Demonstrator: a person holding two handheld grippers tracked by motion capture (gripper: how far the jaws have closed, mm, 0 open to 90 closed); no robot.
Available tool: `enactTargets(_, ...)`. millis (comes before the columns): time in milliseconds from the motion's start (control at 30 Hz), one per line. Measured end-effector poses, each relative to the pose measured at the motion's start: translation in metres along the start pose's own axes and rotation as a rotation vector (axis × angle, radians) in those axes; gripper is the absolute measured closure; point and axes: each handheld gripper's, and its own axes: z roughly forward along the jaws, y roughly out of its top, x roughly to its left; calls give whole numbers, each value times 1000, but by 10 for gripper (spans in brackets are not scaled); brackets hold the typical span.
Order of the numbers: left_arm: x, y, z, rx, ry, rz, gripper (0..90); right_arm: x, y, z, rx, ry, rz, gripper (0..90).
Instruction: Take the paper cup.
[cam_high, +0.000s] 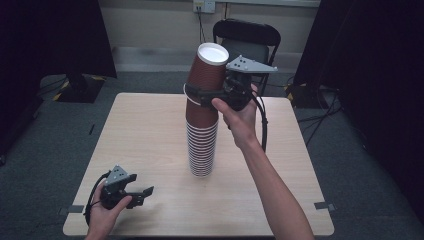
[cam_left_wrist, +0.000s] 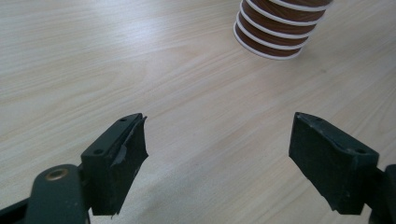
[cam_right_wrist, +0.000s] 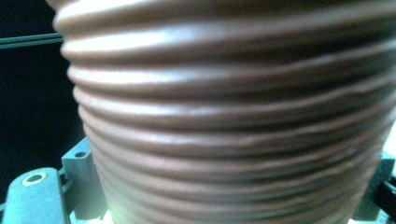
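1. The right gripper view is blurred and very close; the ribbed brown wall of the top cup (cam_right_wrist: 233, 116) spans nearly the whole width; its rim and base are cut off; the jaws show as grey corners low at either side, pressed out to the cup's flanks.
2. In the high view the right gripper (cam_high: 200, 95) closes around the top cup (cam_high: 209, 70) partway down its side; its far jaw is hidden behind the cup; the jaws stand wide and hold the cup between them.
3. The top cup sits upside down, white base up, at the top of the stack of cups (cam_high: 201, 145); whether it is lifted clear of the cup beneath or nested on it cannot be told, since the gripper and the right hand (cam_high: 239, 112) cover that join.
4. The stack stands upside down near the middle of the table (cam_high: 150, 130), white rims banded down its lower part; what is inside the cups cannot be seen.
5. In the left gripper view the stack (cam_left_wrist: 275, 28) is cut off by the top edge; a few bottom rims show.
6. The left gripper (cam_high: 142, 195) rests near the table's near left corner, well apart from the stack; in its own view the left gripper (cam_left_wrist: 217, 154) has jaws wide apart with bare table between them, holding nothing.
7. The left hand (cam_high: 107, 210) is cut off by the bottom edge.
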Motion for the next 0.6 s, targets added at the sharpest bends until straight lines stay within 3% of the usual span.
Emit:
enactTargets(233,-1,0,0,-5,-1,10,187,2,9,-3,-24,-9,-8,117)
enactTargets(367,0,0,0,-7,-2,11,187,0,14,-7,-62,11,-3,121)
enactTargets(467,-1,1,-1,-19,-26,-4,187,-1,18,-10,-85,24,15,124)
enactTargets(600,-3,1,-2,-29,-29,7,188,-1,22,-13,-90,14,10,126)
